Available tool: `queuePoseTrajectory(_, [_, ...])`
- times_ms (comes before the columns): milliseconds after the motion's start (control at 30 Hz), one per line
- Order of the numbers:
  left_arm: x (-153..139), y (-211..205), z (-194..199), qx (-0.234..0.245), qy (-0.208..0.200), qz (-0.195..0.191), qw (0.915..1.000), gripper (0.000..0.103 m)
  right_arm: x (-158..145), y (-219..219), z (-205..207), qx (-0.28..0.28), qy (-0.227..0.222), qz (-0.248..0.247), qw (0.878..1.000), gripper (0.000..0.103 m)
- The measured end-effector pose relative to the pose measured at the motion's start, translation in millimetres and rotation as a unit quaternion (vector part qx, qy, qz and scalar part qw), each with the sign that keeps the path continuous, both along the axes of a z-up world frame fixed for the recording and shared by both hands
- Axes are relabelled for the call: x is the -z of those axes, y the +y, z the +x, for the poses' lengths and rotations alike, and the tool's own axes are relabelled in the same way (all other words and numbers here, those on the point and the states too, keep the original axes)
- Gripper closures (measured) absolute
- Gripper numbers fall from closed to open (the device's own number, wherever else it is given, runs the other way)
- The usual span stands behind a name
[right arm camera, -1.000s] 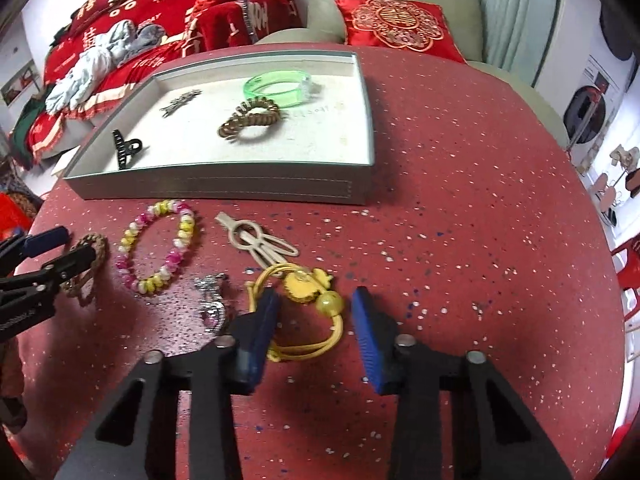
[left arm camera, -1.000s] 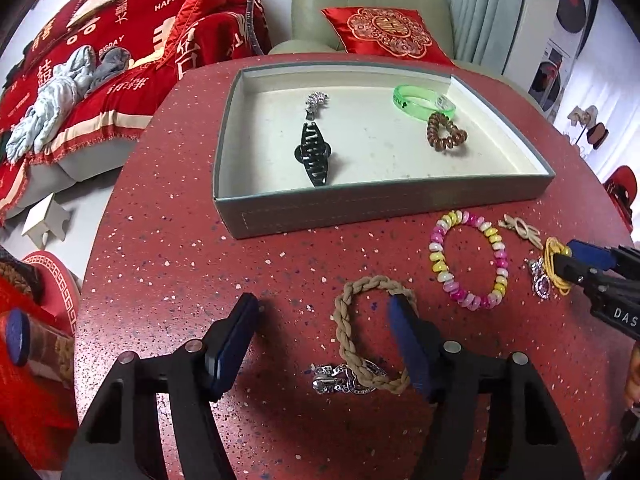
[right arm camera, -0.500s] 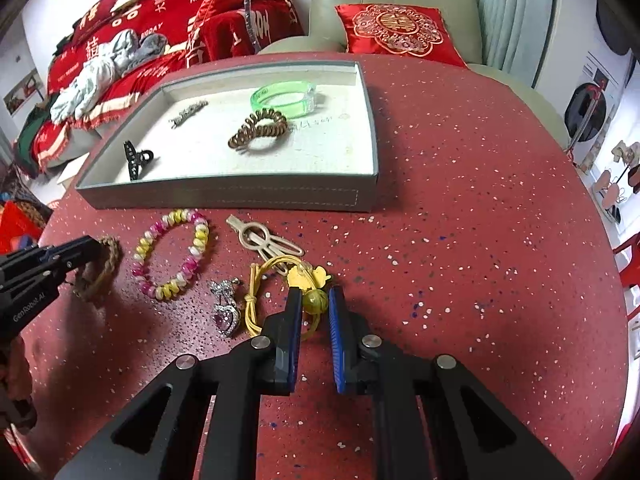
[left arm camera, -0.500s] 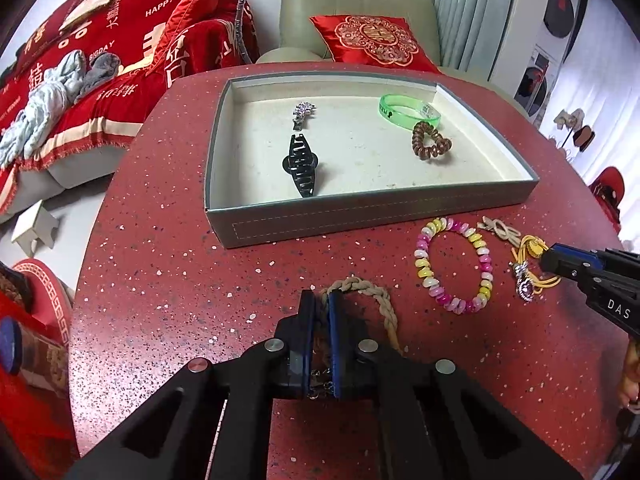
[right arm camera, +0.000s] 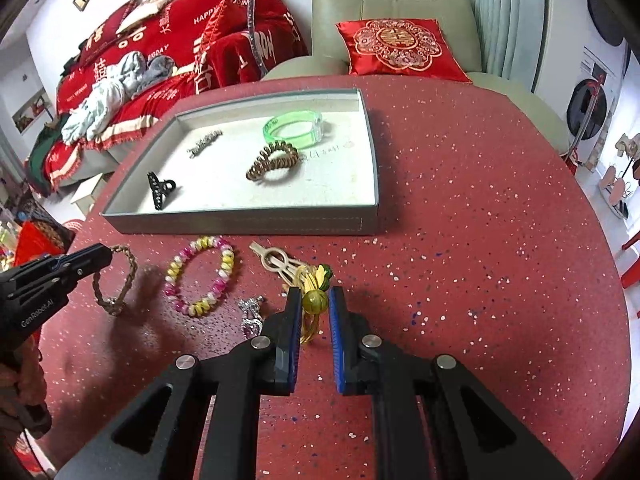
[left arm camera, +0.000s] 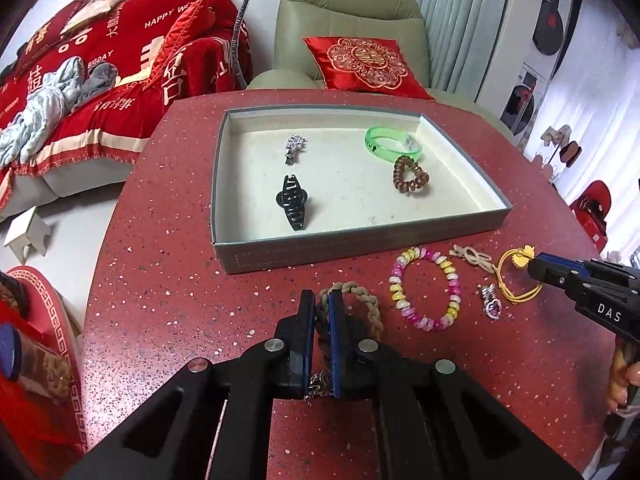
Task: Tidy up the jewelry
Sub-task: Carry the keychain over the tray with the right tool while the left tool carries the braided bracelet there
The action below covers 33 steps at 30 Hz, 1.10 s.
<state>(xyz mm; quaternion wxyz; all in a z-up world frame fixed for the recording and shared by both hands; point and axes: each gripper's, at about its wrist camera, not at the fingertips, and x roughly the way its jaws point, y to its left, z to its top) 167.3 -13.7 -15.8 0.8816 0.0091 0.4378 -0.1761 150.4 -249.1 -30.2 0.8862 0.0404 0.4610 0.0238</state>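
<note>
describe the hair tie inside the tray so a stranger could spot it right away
On the red speckled table sits a shallow grey tray. In its right half, just before the translucent green bangle, lies the brown spiral coil hair tie, the only coiled ring.

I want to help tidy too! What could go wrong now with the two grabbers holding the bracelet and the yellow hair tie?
The left gripper pinches only one side of the braided bracelet, so it may swing and slip out on the way to the tray.

The right gripper holds the yellow hair tie by its round bead, which might pop free.

The hair tie lies close to the beige clip and the heart charm, so it could drag them.
</note>
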Motion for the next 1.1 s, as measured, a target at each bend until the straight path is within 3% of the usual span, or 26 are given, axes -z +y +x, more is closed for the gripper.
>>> queuePoseTrajectory(433, [-27.4, -3.0, 6.9, 0.007, -0.021, -0.027, 0.9994, 0.078, -29.2, -4.7, 10.1, 0.0, -0.029, 0.034, 0.999, 0.088])
queuePoseTrajectory(733, [-42.8, -15.2, 31.0, 0.007, -0.032, -0.037, 0.9988, 0.078, -47.2, -6.2, 45.1, -0.001, -0.045, 0.062, 0.997, 0.088])
queuePoseTrajectory(1100, [-40.1, -42.9, 74.9, 0.009, -0.024, -0.038, 0.999, 0.078, -26.0, -4.4, 102.5, -0.005, -0.021, 0.082, 0.996, 0.088])
